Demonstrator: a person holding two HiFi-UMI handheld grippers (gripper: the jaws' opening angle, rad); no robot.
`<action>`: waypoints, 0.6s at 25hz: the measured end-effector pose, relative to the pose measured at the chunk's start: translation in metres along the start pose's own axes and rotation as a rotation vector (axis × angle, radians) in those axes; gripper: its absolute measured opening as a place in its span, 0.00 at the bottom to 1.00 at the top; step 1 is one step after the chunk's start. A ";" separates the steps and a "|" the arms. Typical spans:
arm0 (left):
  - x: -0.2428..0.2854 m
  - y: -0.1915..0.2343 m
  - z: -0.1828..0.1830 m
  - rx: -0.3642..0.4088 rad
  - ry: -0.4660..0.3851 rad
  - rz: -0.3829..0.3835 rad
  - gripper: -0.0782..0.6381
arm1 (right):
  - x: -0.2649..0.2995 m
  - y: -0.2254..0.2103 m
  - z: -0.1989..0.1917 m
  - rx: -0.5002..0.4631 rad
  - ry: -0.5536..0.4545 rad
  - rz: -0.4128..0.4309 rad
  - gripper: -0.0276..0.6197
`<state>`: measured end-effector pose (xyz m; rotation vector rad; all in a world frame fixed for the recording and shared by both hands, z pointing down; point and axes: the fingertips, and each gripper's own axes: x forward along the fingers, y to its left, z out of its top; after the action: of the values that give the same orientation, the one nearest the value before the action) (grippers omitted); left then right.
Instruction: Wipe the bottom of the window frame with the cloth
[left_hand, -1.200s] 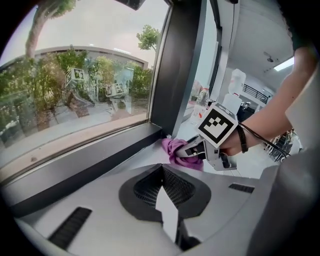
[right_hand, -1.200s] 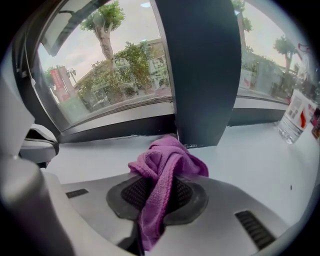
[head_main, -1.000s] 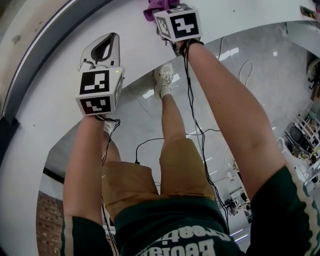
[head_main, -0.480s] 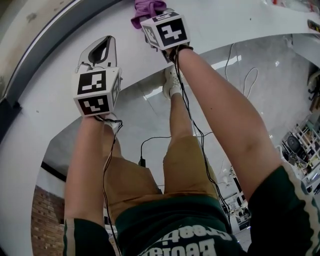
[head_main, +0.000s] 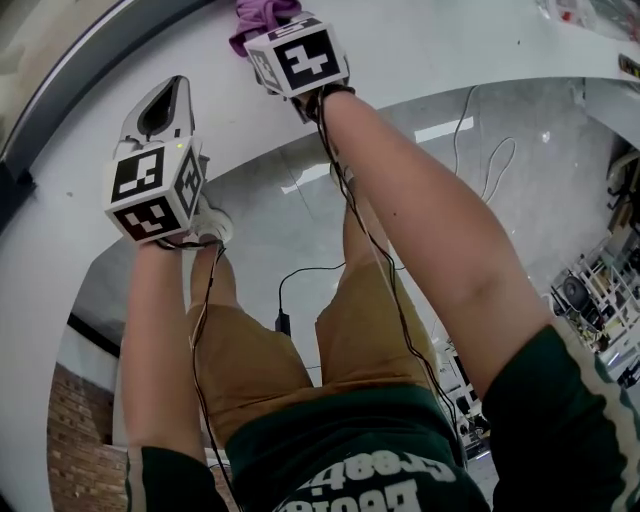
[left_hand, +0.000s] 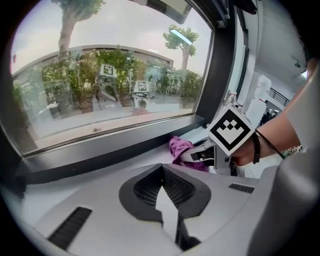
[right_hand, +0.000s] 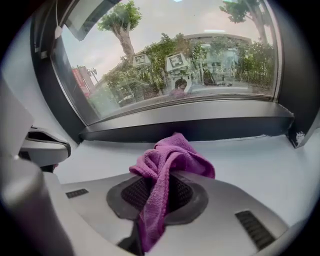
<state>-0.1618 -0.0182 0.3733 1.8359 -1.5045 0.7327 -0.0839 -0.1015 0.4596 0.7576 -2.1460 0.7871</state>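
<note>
Leftward along the flat white sill (right_hand: 260, 165) both tools have slid: the right gripper (right_hand: 162, 182) clenches a crumpled purple terry cloth (right_hand: 172, 152), apparently touching the sill; the left gripper (left_hand: 162, 172) sits closed, empty.

Upside-down white lettering on the person's shirt (head_main: 330, 450) is too cropped to read.

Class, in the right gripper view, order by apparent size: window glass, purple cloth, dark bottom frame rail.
Largest: window glass.
Then purple cloth and dark bottom frame rail look alike; the cloth sits nearer the camera, so unranked.
</note>
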 end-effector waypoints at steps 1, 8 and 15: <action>-0.005 0.009 -0.004 -0.013 -0.001 0.016 0.12 | 0.003 0.006 0.001 0.003 -0.003 0.002 0.15; -0.032 0.052 -0.022 -0.050 -0.019 0.075 0.12 | 0.024 0.057 0.001 -0.030 0.011 0.029 0.15; -0.066 0.106 -0.044 -0.119 -0.043 0.142 0.12 | 0.051 0.111 0.006 -0.068 0.016 0.052 0.15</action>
<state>-0.2794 0.0424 0.3652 1.6795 -1.6831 0.6582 -0.1937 -0.0488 0.4625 0.6610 -2.1744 0.7409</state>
